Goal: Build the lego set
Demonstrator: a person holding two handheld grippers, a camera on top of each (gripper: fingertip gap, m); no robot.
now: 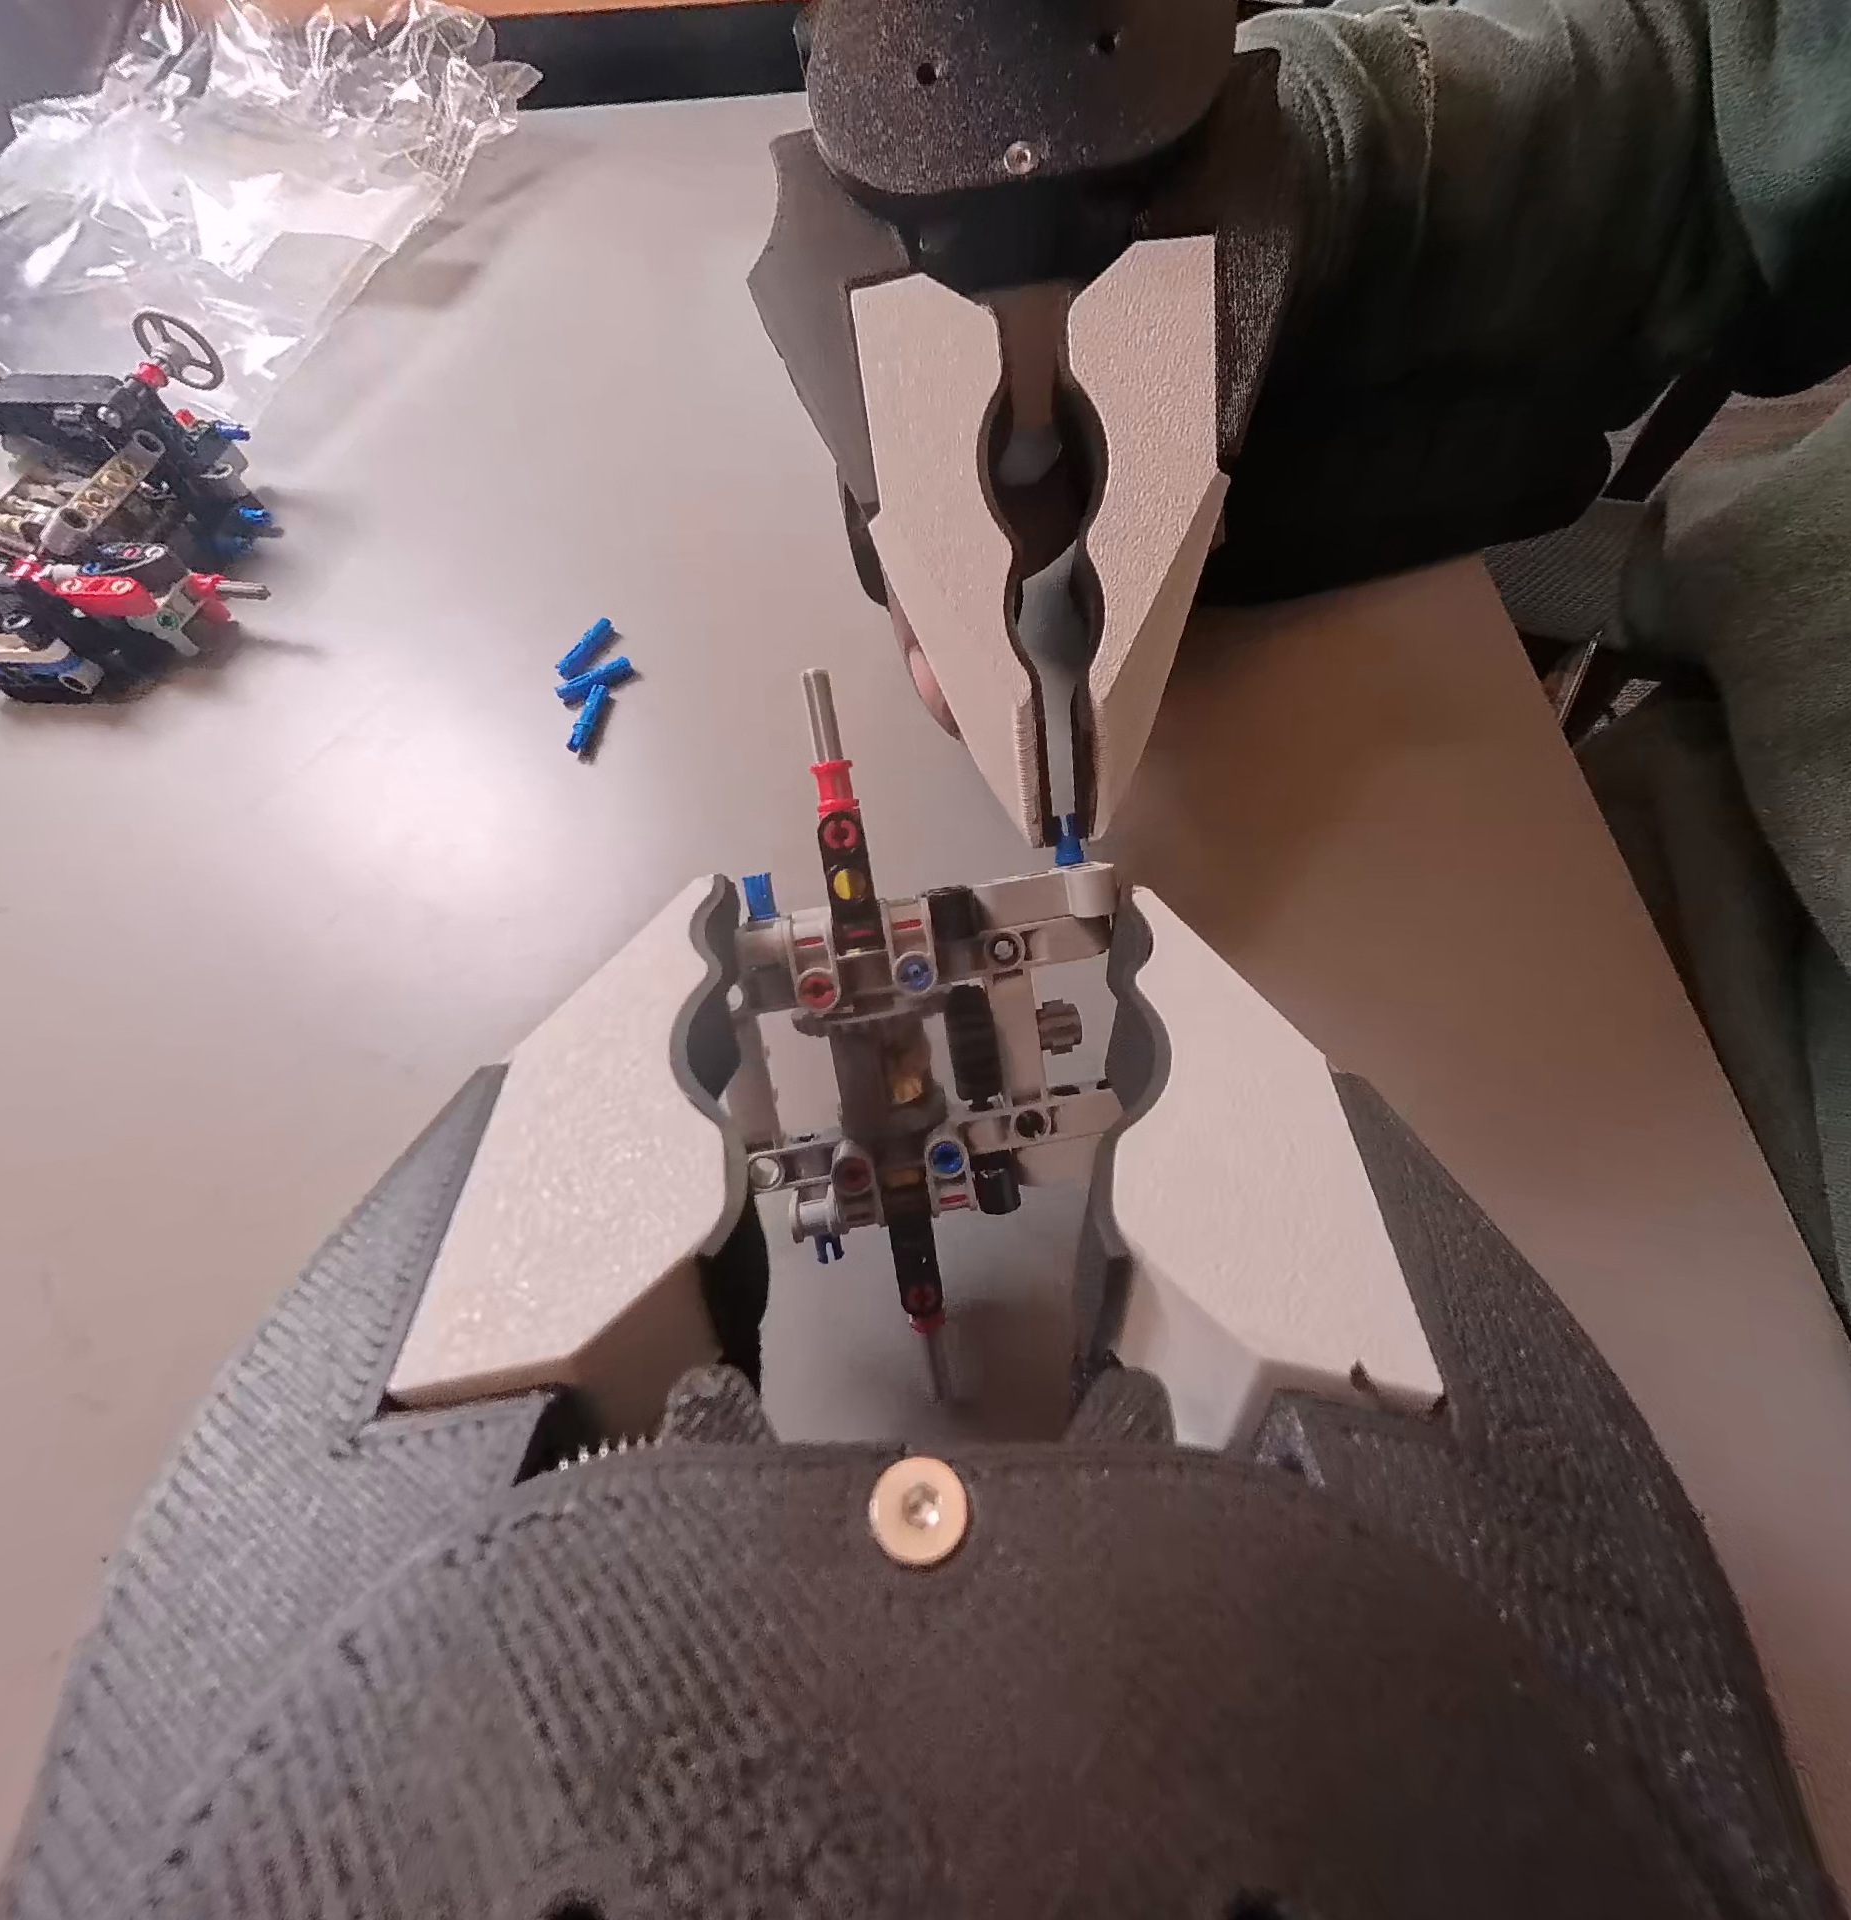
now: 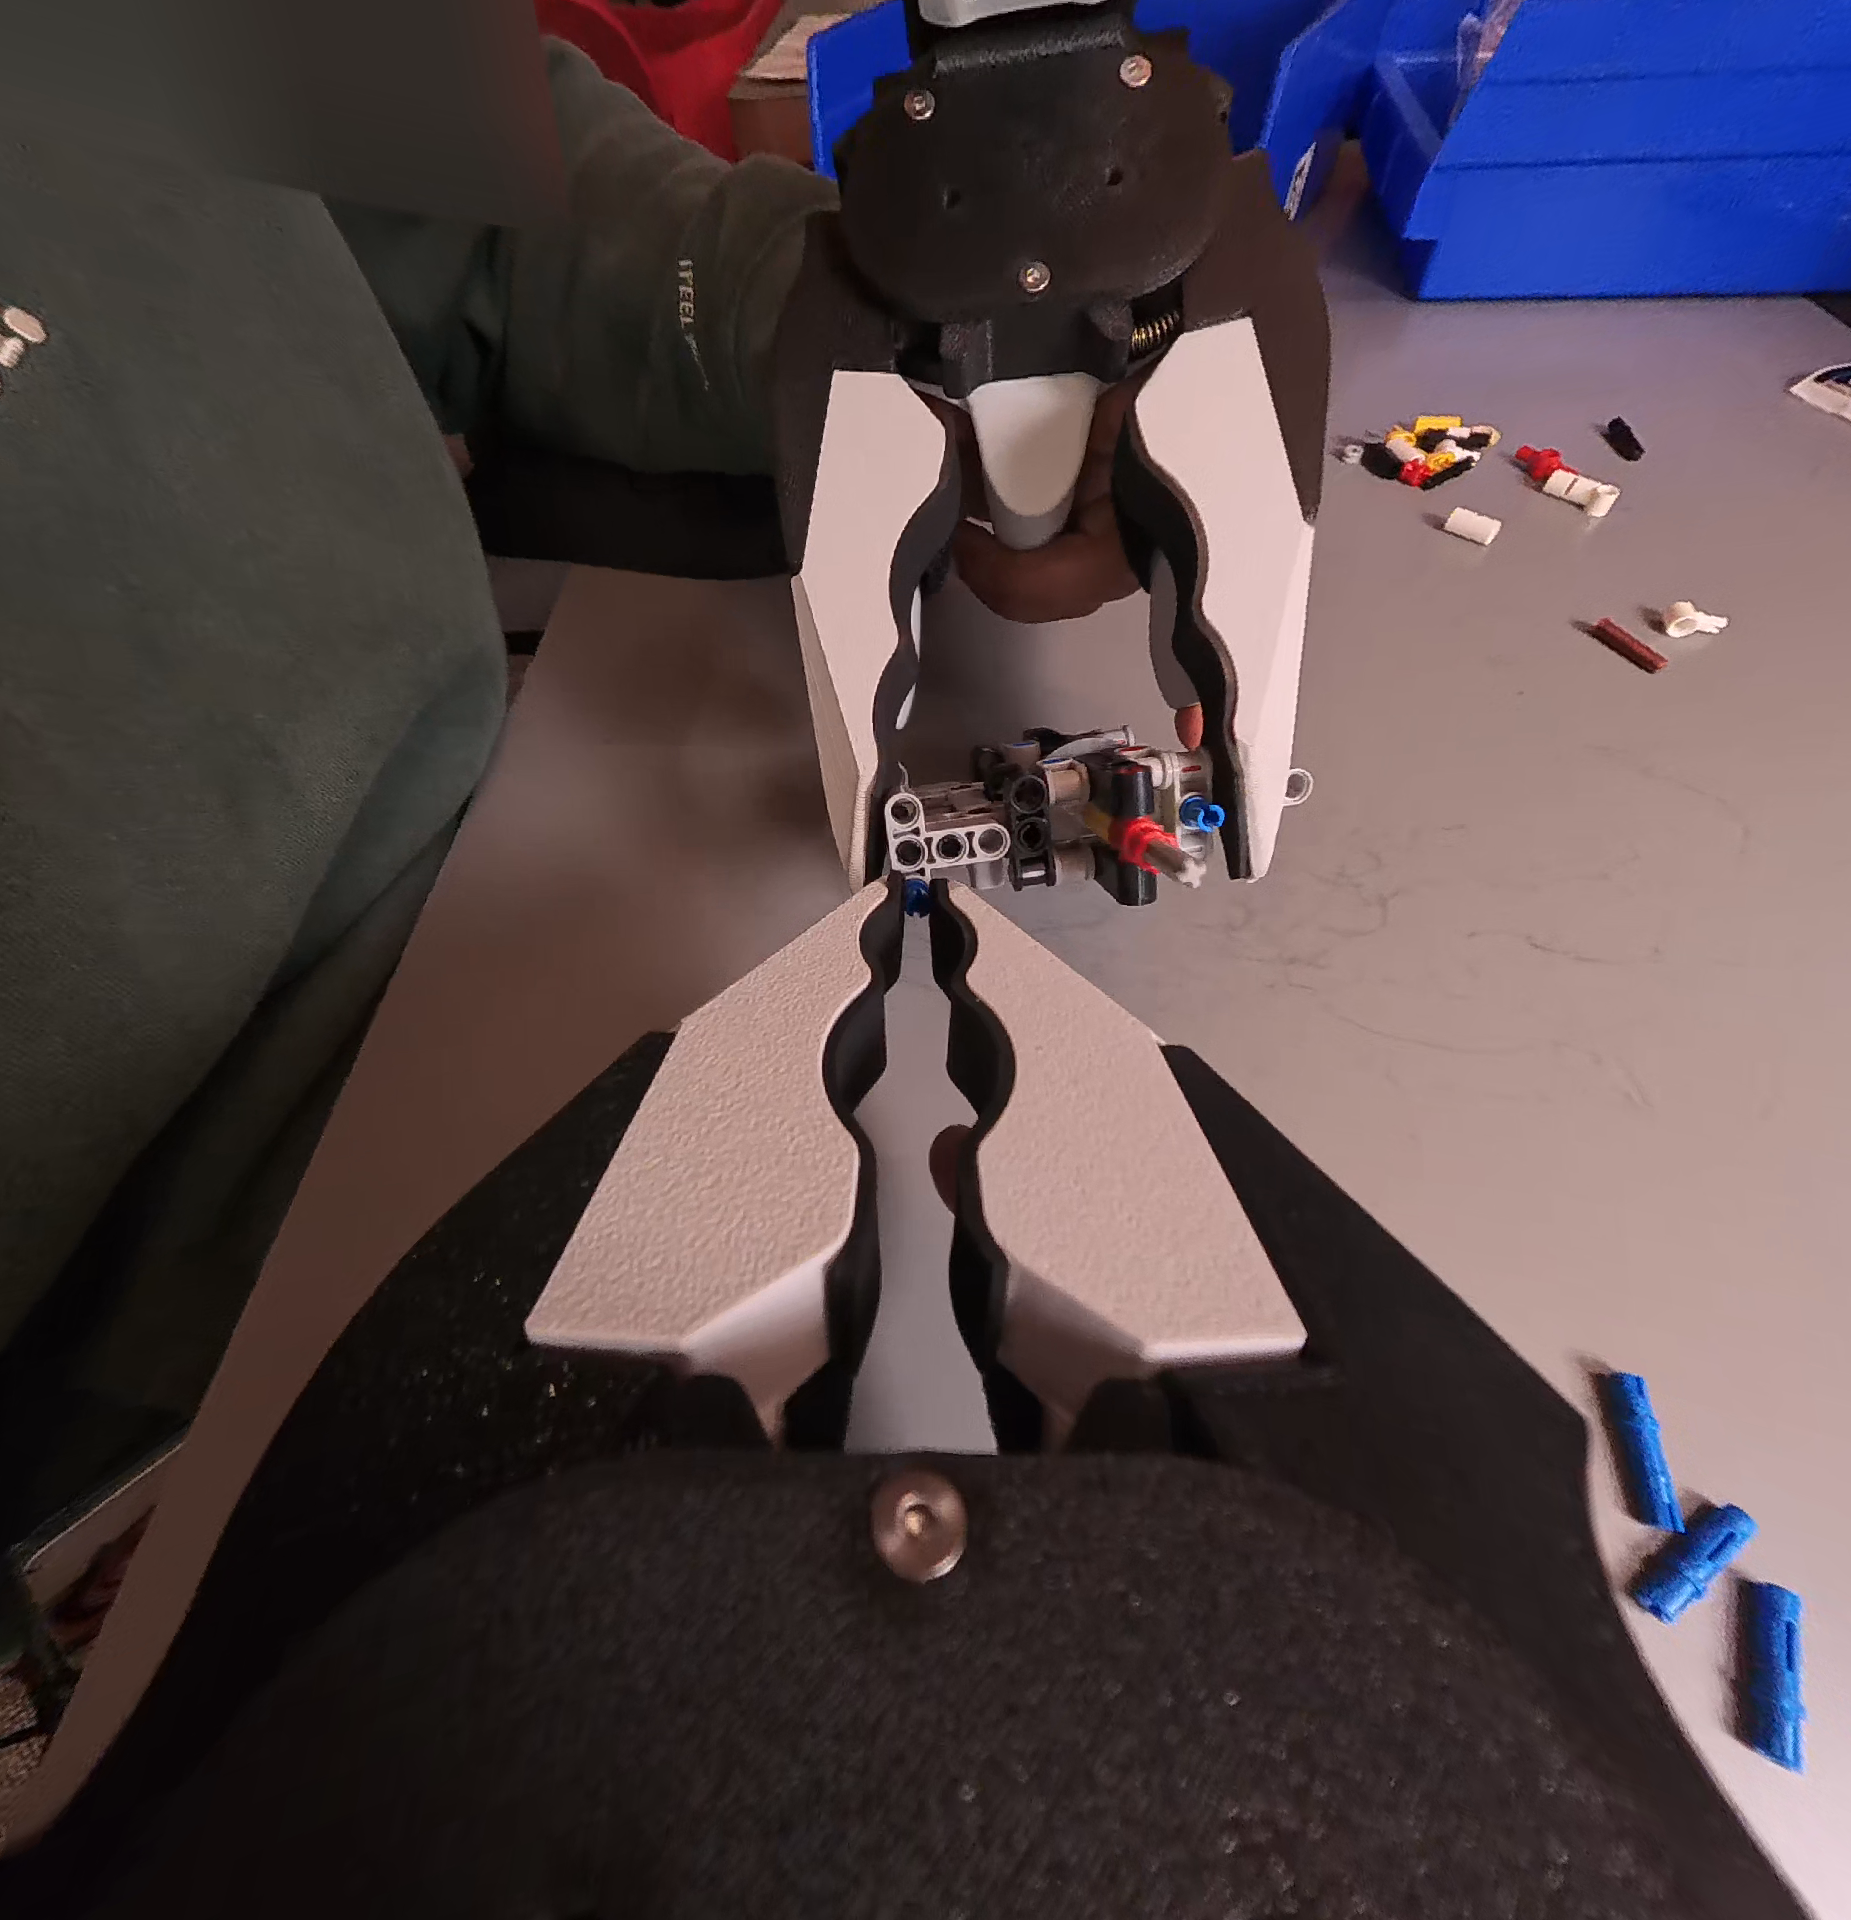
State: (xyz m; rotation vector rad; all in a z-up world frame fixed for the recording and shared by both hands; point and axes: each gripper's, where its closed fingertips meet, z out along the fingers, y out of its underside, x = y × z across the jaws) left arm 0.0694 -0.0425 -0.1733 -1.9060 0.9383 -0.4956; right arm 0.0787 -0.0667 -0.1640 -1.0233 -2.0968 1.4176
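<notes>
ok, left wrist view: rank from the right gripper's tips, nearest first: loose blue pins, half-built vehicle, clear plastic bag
1. Loose blue pins: on the table, left of the right gripper, which is shut on a blue pin.
2. Half-built vehicle: far left edge.
3. Clear plastic bag: top-left corner, behind the vehicle.

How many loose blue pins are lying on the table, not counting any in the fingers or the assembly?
3, all in one small cluster on the grey table: first pin, second pin, third pin. More could be hidden behind the grippers.
</notes>
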